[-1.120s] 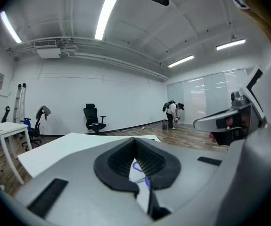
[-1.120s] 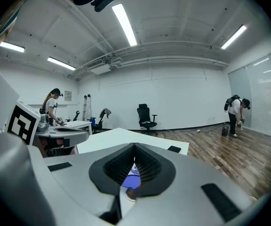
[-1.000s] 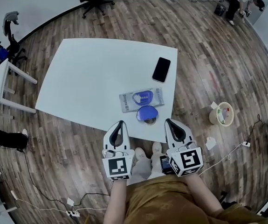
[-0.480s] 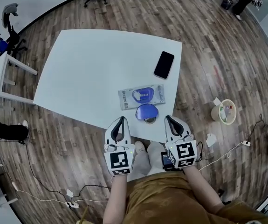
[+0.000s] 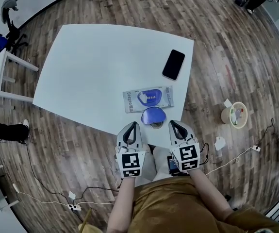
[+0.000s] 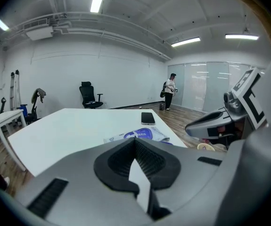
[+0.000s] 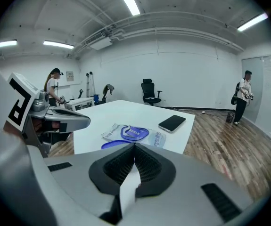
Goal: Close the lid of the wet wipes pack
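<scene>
Wet wipes pack (image 5: pixel 148 99) lying flat near the front edge of the white table (image 5: pixel 90 67). Its blue oval lid (image 5: pixel 153 115) is folded open toward the person and rests against the pack's near side. A smartphone (image 5: pixel 173 64) lies apart, farther back. Left tongs (image 5: pixel 133 125) and right tongs (image 5: pixel 173 125) hover just off the table's front edge, each clenched on nothing, tips together. Step in hand: the approach. Suggested technique: bring one pair of tongs in low from the front and catch the lid's free edge. Swing the lid over its hinge onto the blue opening ring, then press until it seats. The other tongs should pin the pack, since so light a pack would likely slide.
</scene>
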Demonstrator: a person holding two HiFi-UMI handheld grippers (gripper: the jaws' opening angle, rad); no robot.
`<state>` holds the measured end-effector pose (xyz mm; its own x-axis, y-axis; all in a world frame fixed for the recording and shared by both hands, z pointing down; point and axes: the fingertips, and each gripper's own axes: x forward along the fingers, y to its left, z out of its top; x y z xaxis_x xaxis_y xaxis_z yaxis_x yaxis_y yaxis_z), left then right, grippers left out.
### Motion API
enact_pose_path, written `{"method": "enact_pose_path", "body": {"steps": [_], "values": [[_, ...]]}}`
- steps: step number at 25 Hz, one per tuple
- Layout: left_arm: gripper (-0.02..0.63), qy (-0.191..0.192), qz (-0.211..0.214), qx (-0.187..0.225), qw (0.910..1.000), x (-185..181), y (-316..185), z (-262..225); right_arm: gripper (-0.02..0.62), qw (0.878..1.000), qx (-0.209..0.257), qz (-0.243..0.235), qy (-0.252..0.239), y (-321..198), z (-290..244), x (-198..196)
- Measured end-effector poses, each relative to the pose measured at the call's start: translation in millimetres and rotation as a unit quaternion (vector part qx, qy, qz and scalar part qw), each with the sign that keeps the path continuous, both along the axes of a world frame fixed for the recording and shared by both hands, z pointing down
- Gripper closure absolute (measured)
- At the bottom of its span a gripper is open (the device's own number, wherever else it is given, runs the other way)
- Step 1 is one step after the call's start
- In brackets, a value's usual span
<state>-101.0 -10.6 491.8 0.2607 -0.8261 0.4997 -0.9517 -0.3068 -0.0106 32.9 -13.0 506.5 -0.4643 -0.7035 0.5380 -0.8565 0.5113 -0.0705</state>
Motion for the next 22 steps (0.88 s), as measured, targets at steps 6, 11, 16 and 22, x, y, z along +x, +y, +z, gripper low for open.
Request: {"method": "enact_pose_path", "body": {"steps": [6,11,16,22], "values": [[0.612,0.009,-0.005,-0.039,0.9992,3.7,8.2,28.7,0.587,1.000,-0.018,-0.008,0.006,1.6,17.5,0.4],[0.612,0.012,-0.009,-0.074,0.9971,-0.6,10.4,50.6,0.588,0.999,-0.034,-0.014,0.013,-0.6,31.1,-4.3],[0.612,0.006,-0.010,-0.118,0.9930,-0.7,11.9,76.7,0.588,0.999,-0.040,-0.012,0.023,-3.2,40.7,0.1],[0.612,0.013,0.005,-0.135,0.9908,8.7,6.6,85.1,0.587,0.998,-0.049,-0.006,0.031,-7.5,48.9,7.5]]}}
